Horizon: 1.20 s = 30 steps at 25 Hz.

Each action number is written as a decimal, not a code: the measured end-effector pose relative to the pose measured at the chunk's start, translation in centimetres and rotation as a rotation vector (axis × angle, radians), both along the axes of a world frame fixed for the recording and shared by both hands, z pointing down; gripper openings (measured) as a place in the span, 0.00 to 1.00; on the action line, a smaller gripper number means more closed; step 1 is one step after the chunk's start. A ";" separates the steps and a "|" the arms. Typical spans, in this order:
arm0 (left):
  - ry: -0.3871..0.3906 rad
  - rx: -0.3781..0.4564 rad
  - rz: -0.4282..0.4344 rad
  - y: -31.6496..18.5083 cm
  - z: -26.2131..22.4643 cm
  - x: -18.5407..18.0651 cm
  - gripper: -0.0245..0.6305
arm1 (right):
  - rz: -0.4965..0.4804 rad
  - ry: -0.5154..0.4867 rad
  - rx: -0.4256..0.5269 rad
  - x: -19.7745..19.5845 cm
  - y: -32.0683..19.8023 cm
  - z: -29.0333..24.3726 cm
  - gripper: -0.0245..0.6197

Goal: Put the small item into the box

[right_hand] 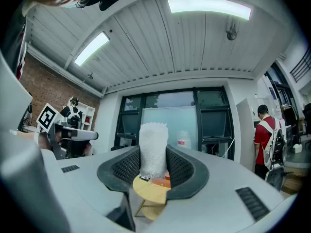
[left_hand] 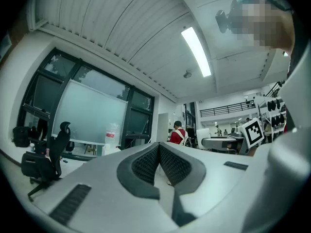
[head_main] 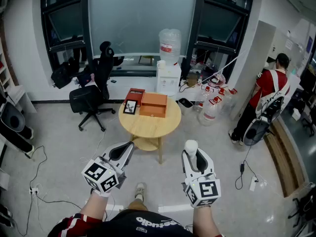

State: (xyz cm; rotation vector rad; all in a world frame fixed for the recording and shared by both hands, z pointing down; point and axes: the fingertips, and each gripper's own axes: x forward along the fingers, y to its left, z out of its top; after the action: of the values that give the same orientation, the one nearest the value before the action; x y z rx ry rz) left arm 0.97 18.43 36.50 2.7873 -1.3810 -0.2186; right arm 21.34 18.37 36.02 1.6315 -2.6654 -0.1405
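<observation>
The right gripper (right_hand: 153, 171) is clasping a white textured roll (right_hand: 153, 148) upright between its pads. The left gripper (left_hand: 159, 163) is pressing its jaws together on nothing. Ahead, the orange wooden box (head_main: 153, 105) is sitting on the round table (head_main: 148, 128). Behind it, the water jug (head_main: 169, 44) is showing a red label too small to read.

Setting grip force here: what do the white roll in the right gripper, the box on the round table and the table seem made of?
The white roll: soft mesh fabric or foam netting, matte; a fine net texture shows. The box: orange-brown, smooth, flat-sided; perhaps wood or covered board. The table: pale wood, low sheen, judging by its even tan top.
</observation>
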 end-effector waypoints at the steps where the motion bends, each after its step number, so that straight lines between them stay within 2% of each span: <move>1: 0.000 0.000 -0.002 0.0 0.0 0.1 0.06 | -0.003 0.003 0.003 0.1 0.1 0.0 0.29; 9: 0.011 -0.004 -0.014 0.0 -0.4 0.4 0.06 | -0.004 -0.003 -0.002 0.6 0.1 -0.2 0.29; 30: -0.026 0.016 0.008 -0.2 -0.9 0.9 0.06 | -0.026 -0.032 0.014 0.1 -0.4 -0.4 0.31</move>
State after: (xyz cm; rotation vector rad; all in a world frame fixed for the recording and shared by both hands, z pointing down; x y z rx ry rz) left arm 1.91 18.26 35.60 2.8176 -1.3789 -0.1950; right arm 21.42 18.00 35.58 1.6167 -2.7157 -0.1347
